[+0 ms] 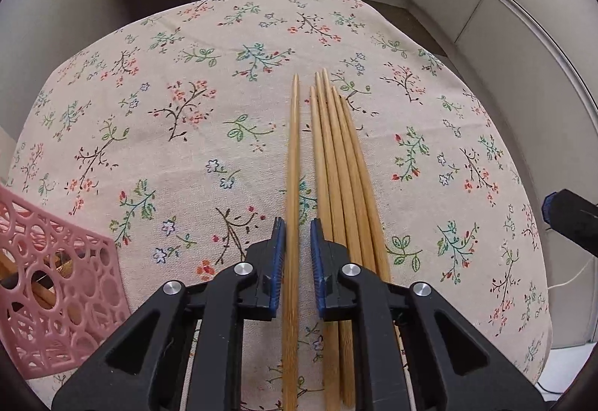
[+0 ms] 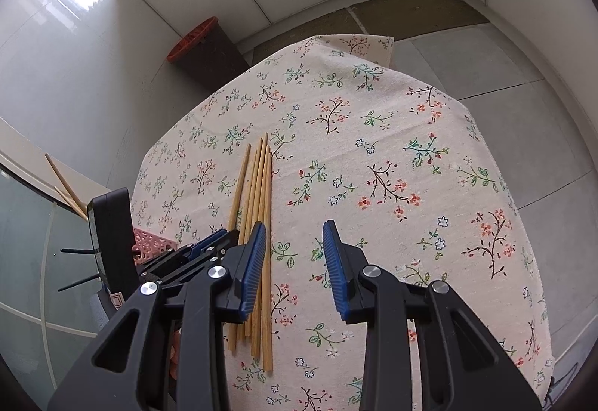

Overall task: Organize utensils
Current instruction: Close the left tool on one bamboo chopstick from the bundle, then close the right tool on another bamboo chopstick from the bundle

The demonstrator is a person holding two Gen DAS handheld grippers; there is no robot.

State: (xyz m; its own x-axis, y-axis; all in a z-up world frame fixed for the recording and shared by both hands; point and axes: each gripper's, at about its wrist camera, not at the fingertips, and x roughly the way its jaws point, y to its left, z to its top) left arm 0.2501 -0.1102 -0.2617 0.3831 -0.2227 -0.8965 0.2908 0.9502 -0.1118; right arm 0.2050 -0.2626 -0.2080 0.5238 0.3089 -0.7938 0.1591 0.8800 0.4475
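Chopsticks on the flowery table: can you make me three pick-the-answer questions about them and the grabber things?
1. Where is the pink holed plastic basket?
A. on the bamboo chopsticks
B. left of them
C. right of them
2. What colour are the ribbed pads on the fingers?
A. red
B. green
C. blue
3. The right gripper is:
A. open and empty
B. shut on a chopstick
C. holding the basket

Answers: B, the basket sits at the left edge; C, the pads look blue; A, only tablecloth shows between its fingers.

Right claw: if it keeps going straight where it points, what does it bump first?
Probably the bare flowered tablecloth. The right claw is open and holds nothing, and the chopsticks lie off to its left side.
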